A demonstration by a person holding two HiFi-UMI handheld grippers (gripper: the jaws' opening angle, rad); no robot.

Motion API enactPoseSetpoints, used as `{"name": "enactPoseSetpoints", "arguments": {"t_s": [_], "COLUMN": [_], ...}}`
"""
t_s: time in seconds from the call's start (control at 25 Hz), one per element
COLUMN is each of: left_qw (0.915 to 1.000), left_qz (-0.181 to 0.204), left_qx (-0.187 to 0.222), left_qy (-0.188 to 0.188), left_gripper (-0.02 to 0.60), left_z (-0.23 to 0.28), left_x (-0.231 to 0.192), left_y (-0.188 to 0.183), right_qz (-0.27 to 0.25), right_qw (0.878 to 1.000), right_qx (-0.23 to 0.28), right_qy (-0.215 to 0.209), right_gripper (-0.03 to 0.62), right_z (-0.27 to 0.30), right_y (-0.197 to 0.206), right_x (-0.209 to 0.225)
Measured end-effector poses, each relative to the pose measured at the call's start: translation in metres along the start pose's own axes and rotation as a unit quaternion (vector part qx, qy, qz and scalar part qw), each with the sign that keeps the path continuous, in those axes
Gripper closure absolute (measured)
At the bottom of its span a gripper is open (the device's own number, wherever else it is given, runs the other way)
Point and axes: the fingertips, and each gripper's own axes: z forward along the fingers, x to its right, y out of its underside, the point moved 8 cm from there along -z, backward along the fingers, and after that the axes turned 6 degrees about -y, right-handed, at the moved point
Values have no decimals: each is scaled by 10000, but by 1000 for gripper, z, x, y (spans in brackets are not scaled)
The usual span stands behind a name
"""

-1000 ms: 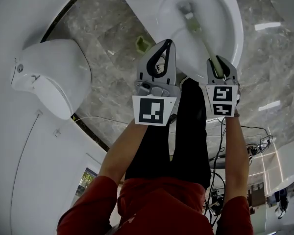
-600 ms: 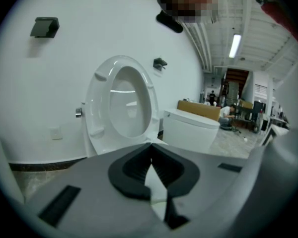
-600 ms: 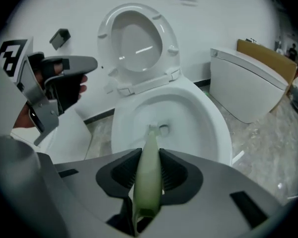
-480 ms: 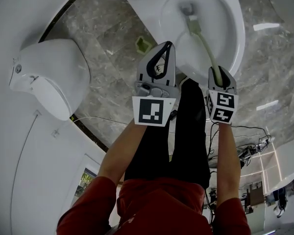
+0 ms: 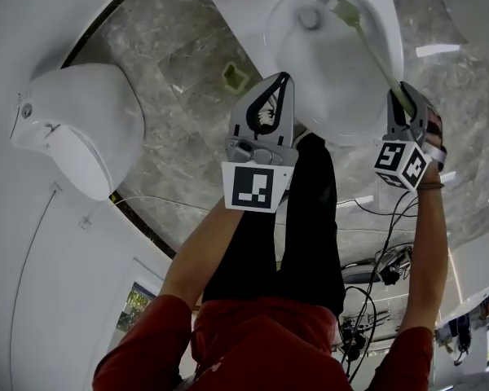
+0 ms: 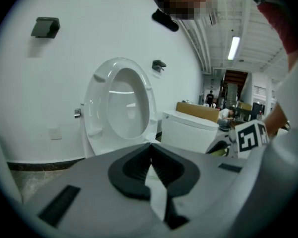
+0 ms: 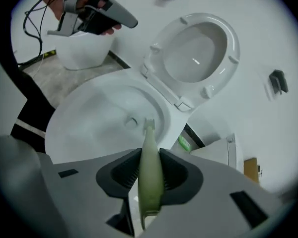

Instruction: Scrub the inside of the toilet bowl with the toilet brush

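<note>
so, right gripper [image 7: 150,157] pinches the green brush [image 5: 367,45] by its handle, brush head down inside the white bowl [image 5: 318,88], at the far wall just beside the drain [image 5: 310,17]. left gripper [image 6: 150,152] hangs near the bowl's front rim, jaws pressed together, nothing in them.

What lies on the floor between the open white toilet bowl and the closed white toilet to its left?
A small pale green square object lies there on the grey marble floor; the head view shows it.
</note>
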Motion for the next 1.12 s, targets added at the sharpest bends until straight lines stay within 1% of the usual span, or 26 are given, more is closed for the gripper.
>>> {"name": "enactPoseSetpoints", "arguments": {"t_s": [0.08,0.24,0.36,0.44,0.56,0.64,0.76,0.88,0.96,1.04,1.12], "left_qw": [10000,9999,9999,9999,9998,9998,9999,10000,9999,9999,9998], "left_qz": [-8,-43,-27,-31,-103,-136,-103,-35,12,32,-23], "left_qx": [10,-68,-127,-113,-95,-56,-17,-53,-83,-84,-74], "left_qy": [-35,-87,-69,-74,-123,-147,-118,-62,-75,-117,-165], "left_gripper": [581,581,581,581,581,581,581,581,581,581,581], "left_z": [-2,-7,-11,-12,-11,-9,-8,-9,-10,-10,-11], "left_x": [-1,-2,-2,-2,-4,-4,0,1,-3,-6,-7], "left_y": [2,7,8,8,11,11,9,7,7,7,8], "right_qz": [-261,-557,-657,-582,-198,-7,38,-149,-200,53,526], "right_qw": [9995,9971,9957,9955,9960,9959,9964,9957,9946,9939,9919], "right_qx": [-129,-404,-541,-666,-812,-833,-750,-705,-737,-800,-892], "right_qy": [-106,-327,-367,-346,-331,-347,-395,-584,-707,-762,-734], "right_gripper": [487,487,487,487,487,487,487,487,485,485,486], "right_z": [12,39,35,19,-9,-12,12,40,46,36,16], "right_y": [1,-5,-5,7,26,28,8,-18,-23,-12,7], "right_x": [2,-2,3,10,18,21,18,13,11,13,18]}}
